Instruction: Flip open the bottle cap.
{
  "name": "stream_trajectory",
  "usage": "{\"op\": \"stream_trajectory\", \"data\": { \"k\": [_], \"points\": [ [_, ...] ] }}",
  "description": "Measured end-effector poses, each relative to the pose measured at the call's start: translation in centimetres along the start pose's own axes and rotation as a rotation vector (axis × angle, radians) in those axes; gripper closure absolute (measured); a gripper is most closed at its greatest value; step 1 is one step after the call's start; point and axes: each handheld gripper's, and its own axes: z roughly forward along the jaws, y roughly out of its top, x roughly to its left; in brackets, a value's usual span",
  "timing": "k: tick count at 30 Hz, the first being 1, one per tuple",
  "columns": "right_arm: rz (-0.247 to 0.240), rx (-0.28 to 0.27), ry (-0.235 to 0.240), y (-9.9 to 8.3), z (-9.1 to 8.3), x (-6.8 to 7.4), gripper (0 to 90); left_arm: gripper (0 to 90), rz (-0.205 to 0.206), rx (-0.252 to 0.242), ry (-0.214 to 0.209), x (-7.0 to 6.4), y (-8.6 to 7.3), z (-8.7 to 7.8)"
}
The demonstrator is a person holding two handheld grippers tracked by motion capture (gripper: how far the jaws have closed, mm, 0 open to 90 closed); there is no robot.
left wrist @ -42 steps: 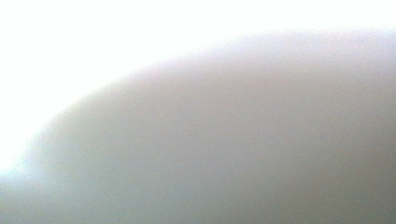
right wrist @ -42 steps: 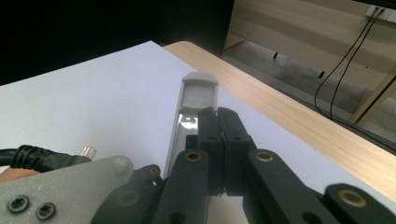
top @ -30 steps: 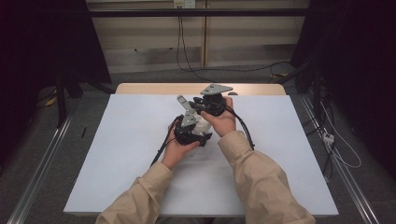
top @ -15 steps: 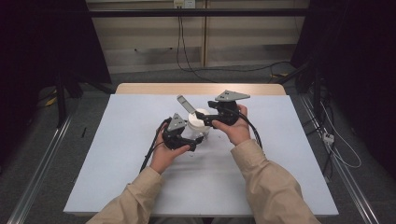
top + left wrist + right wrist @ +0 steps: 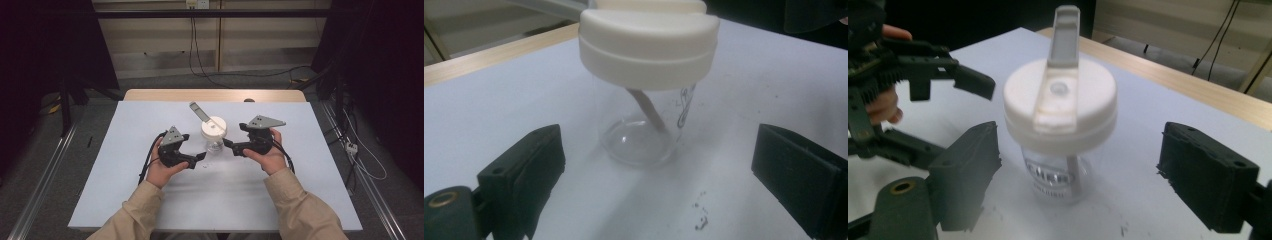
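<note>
High view, pale table (image 5: 125, 200), grey floor (image 5: 40, 150), cup (image 5: 214, 135) between both spread-jawed, empty grippers

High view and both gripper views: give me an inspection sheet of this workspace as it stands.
Surface: white table, small dark specks near the cup.
Job's things: clear cup upright at table centre, white lid on, flip tab raised, straw inside.
Clutter: nothing seen.
Grippers: left gripper and right gripper open, either side of the cup, touching nothing.
Cables: black cable trailing from each gripper; more on the floor beyond.
Surroundings: wooden table edge at the far side, dark curtains, metal rails on the floor.
</note>
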Motion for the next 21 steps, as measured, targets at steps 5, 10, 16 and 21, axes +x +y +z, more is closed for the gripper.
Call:
{"op": "stream_trajectory", "data": {
  "k": [5, 10, 16, 21],
  "points": [
    [-0.002, 0.016, -0.009, -1.6, -1.1, 0.1, 13.6, 6.5, 0.0, 0.015, -0.002, 0.3, -0.6, -0.9],
    [0.002, 0.037, -0.014, -3.3, -1.9, 0.3, 13.2, 6.5, 0.019, 0.034, -0.002, 0.3, -1.3, -2.0],
    [0.015, 0.048, -0.032, -4.8, -3.0, 0.4, 13.6, 6.7, 0.023, 0.04, 0.023, 0.7, -2.2, -3.5],
    [0.011, 0.062, -0.042, -5.8, -3.8, 0.4, 12.7, 6.7, 0.004, 0.034, 0.034, 1.0, -2.8, -4.7]
  ]
}}
